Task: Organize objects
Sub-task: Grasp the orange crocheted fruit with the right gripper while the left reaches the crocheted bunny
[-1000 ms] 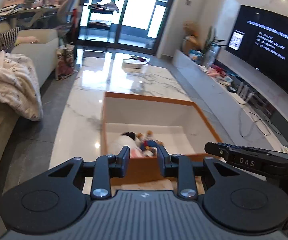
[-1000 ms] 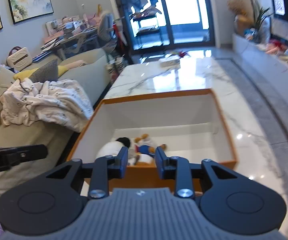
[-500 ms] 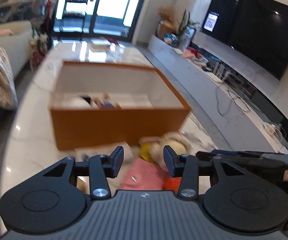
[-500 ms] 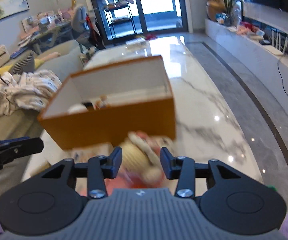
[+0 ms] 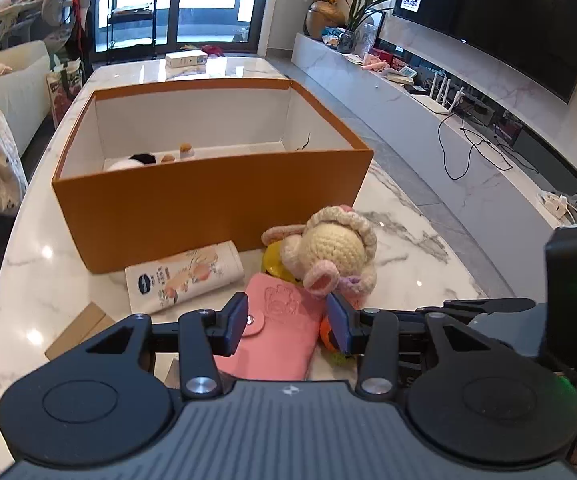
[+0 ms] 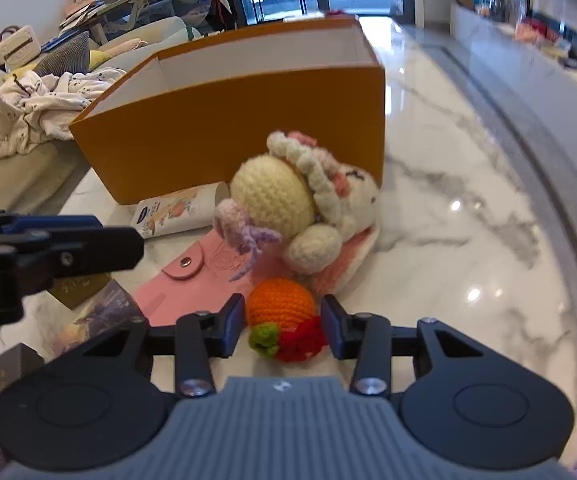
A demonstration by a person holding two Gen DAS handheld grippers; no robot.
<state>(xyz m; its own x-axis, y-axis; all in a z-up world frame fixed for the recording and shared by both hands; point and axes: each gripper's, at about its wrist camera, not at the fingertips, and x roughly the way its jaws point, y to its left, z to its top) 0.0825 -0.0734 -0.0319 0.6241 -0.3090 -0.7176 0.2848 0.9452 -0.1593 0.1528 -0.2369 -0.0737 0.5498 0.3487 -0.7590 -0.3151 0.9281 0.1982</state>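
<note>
An open orange box stands on the marble table, with small toys inside; it also shows in the right wrist view. In front of it lie a white tube, a pink wallet and a crocheted cream doll. My left gripper is open, its jaws on either side of the wallet. My right gripper is open around a crocheted orange fruit and a red and green piece, near the doll and the wallet.
A sofa with a blanket runs along the table's left side. A TV and a low console stand at the right. A small white box lies at the table's far end. Cardboard and a card lie near me.
Both grippers have dropped and pulled back from above the box to the objects in front of it. Both sets of jaws have opened wider.
</note>
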